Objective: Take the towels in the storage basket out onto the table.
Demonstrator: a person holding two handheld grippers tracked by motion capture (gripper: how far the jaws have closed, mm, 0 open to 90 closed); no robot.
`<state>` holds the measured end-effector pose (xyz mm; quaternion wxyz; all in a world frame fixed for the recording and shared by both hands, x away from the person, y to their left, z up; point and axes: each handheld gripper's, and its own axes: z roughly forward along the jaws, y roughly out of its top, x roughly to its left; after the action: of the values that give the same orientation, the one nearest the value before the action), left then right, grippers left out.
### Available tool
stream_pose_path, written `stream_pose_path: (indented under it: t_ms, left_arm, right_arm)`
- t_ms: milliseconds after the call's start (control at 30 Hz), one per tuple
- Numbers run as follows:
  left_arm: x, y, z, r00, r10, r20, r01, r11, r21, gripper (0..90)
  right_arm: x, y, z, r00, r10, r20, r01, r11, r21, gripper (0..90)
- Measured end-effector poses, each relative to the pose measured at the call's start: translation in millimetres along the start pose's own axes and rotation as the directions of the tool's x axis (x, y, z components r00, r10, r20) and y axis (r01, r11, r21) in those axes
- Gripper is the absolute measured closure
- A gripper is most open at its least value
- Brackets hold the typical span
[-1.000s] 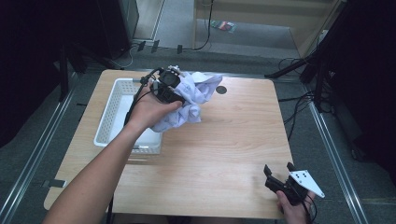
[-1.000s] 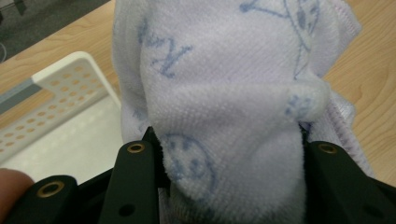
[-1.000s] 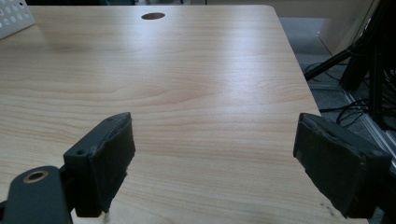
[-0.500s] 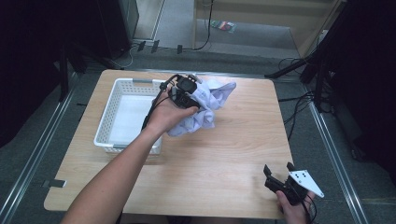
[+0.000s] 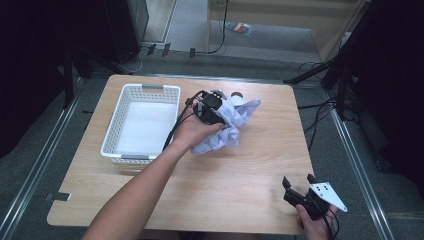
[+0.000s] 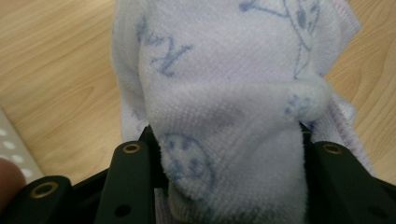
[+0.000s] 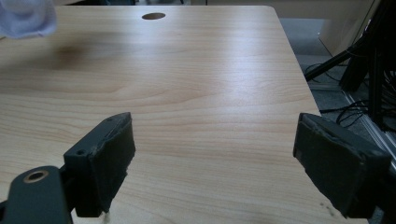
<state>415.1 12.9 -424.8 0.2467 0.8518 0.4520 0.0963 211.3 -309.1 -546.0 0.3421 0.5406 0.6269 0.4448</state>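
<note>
High view, cloth: a pale lilac cloth [image 5: 231,125] with blue print is bunched up above the middle of the table [image 5: 240,185], just right of the basket [image 5: 114,130]; its long axis runs from near-left to far-right, one corner poking toward the far right.
Left gripper view, cloth: a thick fold [image 6: 224,140] fills the space between the two black jaws and bulges toward the camera; the rest hangs over the wood beyond.
Left claw: the left claw [image 5: 215,111] is clenched on the cloth, held by the person's left hand [image 5: 192,132], forearm coming up from the bottom edge.
Hidden: the cloth's near-left part is covered by the hand and claw; its full shape cannot be made out while crumpled; the print is too partial to read.
Right claw: the right claw [image 5: 300,189] sits near the table's near-right corner, well apart from the cloth, jaws spread wide over bare wood [image 7: 205,140], grasping nothing.
Around: white perforated basket at the table's left, a round hole [image 7: 153,16] near the far edge, cables [image 5: 320,107] on the floor to the right.
</note>
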Motion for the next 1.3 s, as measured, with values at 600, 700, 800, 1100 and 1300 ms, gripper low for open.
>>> stream_pose_path:
  t_ms: [600,700,800,1100,1300]
  left_arm:
    - [-12.8,-17.7,56.0,0.9991,-0.031,0.030,0.029,0.9976,0.063,15.8]
    - [-12.6,-16.4,51.3,0.9977,-0.042,0.053,0.040,0.9979,0.051,7.1]
    - [-13.3,-16.8,45.1,0.9973,-0.020,0.070,0.015,0.9981,0.060,0.9]
    - [-3.8,-22.1,21.4,0.9991,-0.031,0.029,0.030,0.9987,0.041,0.0]
    - [10.4,-25.4,1.5,0.9987,-0.045,0.025,0.045,0.9989,0.012,0.0]
  right_arm:
    - [-0.5,0.0,-0.3,1.0000,0.004,-0.003,-0.005,1.000,-0.002,12.9]
    - [-0.4,0.0,-0.3,1.0000,0.002,-0.003,-0.002,1.000,-0.002,12.8]
    - [-0.4,0.0,-0.2,1.0000,0.004,-0.003,-0.004,1.000,-0.001,12.8]
    - [-0.5,0.0,0.0,1.0000,0.003,-0.001,-0.003,1.000,0.000,12.9]
    - [-0.4,0.1,0.1,1.0000,0.002,-0.002,-0.002,1.000,0.002,12.8]
